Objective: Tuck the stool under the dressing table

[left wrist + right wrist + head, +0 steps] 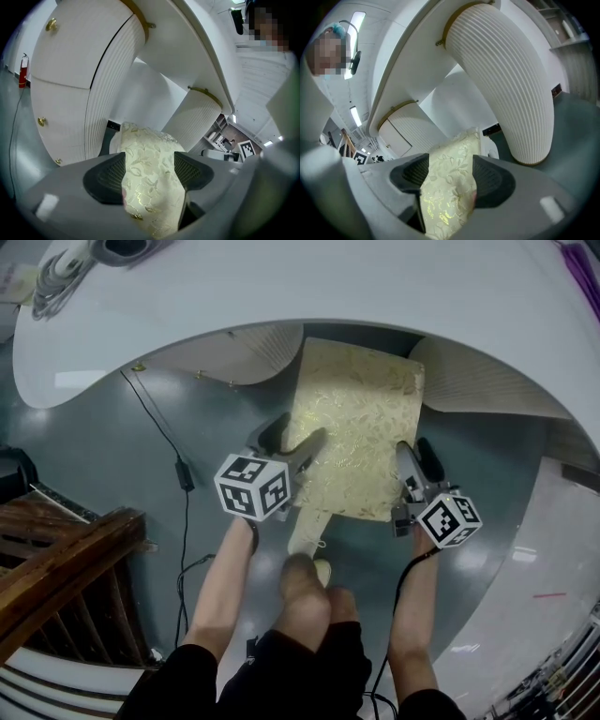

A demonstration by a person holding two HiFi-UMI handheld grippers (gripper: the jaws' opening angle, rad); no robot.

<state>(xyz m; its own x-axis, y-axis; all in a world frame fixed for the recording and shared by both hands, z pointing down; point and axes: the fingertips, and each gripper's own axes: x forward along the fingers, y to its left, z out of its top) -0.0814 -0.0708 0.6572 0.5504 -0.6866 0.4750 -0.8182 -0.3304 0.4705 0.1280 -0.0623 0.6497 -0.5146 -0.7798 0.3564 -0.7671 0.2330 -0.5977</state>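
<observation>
The stool [356, 427] has a cream-and-gold brocade seat, and its far end lies under the curved edge of the white dressing table [281, 287]. My left gripper [295, 442] clamps the seat's left edge. My right gripper [419, 460] clamps its right edge. In the left gripper view the brocade cushion [150, 178] fills the gap between the dark pads [105, 180], which press on it. The right gripper view shows the same cushion [450, 187] squeezed between that gripper's pads [490, 180]. The stool's legs are hidden.
Ribbed white pedestals [112, 93] [506, 84] flank the knee space under the table. A dark wooden piece [56, 559] stands at the left, and a black cable [183, 474] runs over the grey floor. The person's leg and foot [305, 587] are just behind the stool.
</observation>
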